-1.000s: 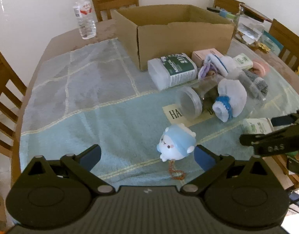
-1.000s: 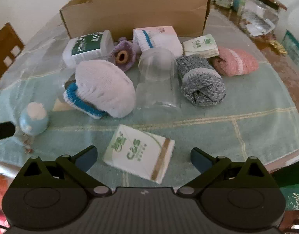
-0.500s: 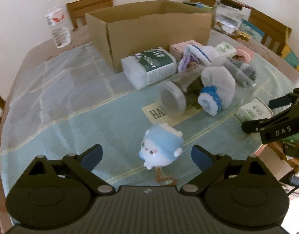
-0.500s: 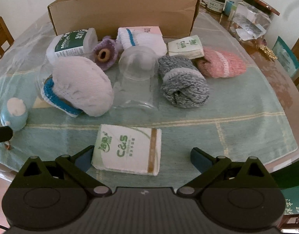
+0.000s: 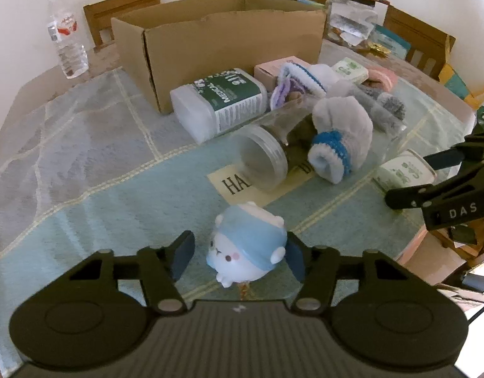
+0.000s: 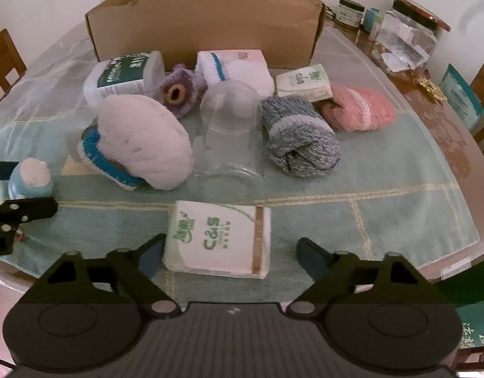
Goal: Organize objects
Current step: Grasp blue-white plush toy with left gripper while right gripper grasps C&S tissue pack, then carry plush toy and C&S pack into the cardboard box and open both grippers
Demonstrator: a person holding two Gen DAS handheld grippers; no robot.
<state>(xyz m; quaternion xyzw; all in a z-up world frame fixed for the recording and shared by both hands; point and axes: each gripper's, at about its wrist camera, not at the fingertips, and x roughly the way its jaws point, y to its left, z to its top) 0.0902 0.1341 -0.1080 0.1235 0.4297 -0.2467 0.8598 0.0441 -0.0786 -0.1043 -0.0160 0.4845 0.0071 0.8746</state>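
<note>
**Left wrist view: both sets of jaws narrowing around their items**

Left wrist view puts the small blue-and-white toy figure (image 5: 248,249) right between my left gripper (image 5: 240,256) jaws. Those jaws are closing; the right pad looks to be at the toy's side, while a sliver of cloth still shows between the left pad and the toy, so I cannot call it pinched. A thin chain hangs from the toy toward the gripper body.

Ahead of those jaws lies a clear jar (image 5: 267,157) on its side, lid facing me, with a white sock with blue cuff (image 5: 339,138) resting against it. Further ahead sits a white bottle with a green label (image 5: 219,104), also on its side, and behind it the open cardboard box (image 5: 216,44). A water bottle (image 5: 67,37) stands far to the front left.

On the right wrist view, the tissue pack (image 6: 219,239) lies flat between my right gripper (image 6: 230,252) jaws, which are closing too. The left pad sits at the pack's edge; the right pad stands clear of it. Beyond these jaws are a grey sock (image 6: 298,138) and a pink sock (image 6: 361,107), on the green cloth (image 6: 399,208) covering the worktop.
</note>
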